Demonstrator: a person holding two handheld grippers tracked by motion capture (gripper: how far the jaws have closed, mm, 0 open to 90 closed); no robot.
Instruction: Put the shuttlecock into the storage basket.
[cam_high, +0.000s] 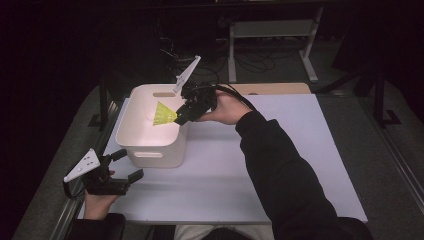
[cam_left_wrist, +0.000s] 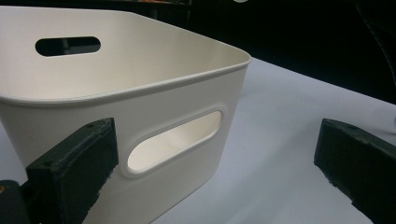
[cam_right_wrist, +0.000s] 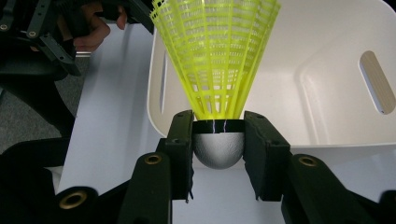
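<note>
My left claw stands with its two black jaws spread wide, nothing between them but bare white bench. The left-hand jaw sits close in front of a cream plastic bin, near its wall; whether it touches I cannot tell. The bin's near wall has a rounded slot handle, just right of that jaw, and through it I see the pale inside. A second slot opens in the far wall. The bin rests on the bench; behind it all is dark.
</note>
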